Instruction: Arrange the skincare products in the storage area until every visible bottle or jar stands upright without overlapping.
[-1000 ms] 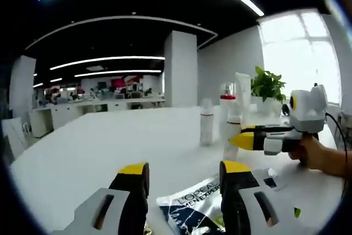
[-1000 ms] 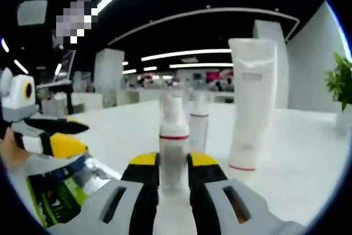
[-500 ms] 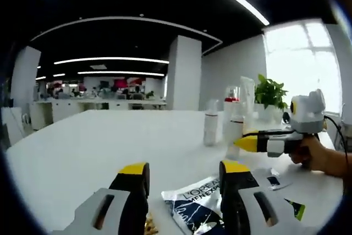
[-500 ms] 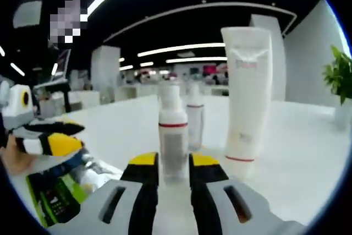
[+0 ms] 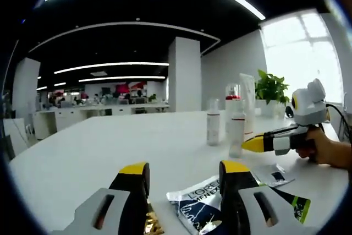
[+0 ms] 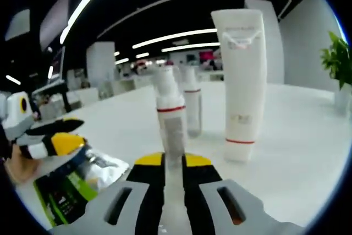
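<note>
While the left gripper (image 5: 184,173) hovers wide open over a sachet (image 5: 204,206) at lower centre, the right gripper (image 6: 173,160), level, nearly closed, stands before the upright pump bottle (image 6: 171,118), grip unclear

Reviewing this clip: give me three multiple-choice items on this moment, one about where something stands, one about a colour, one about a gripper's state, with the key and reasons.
1. In the right gripper view, where does the tall white tube stand relative to the red-banded bottle?
A. To its right
B. To its left
C. Lying across it

2. What colour is the band under the tall white tube's body, above its cap?
A. Blue
B. Red
C. Green

3. What state is the left gripper in?
A. Shut on a bottle
B. Shut on the foil sachet
C. Open

Key: 1 A, the tube rises right of the bottle. 2 B, a thin red line rings its lower end. 3 C, its fingers stand apart over the foil sachet, gripping nothing.
</note>
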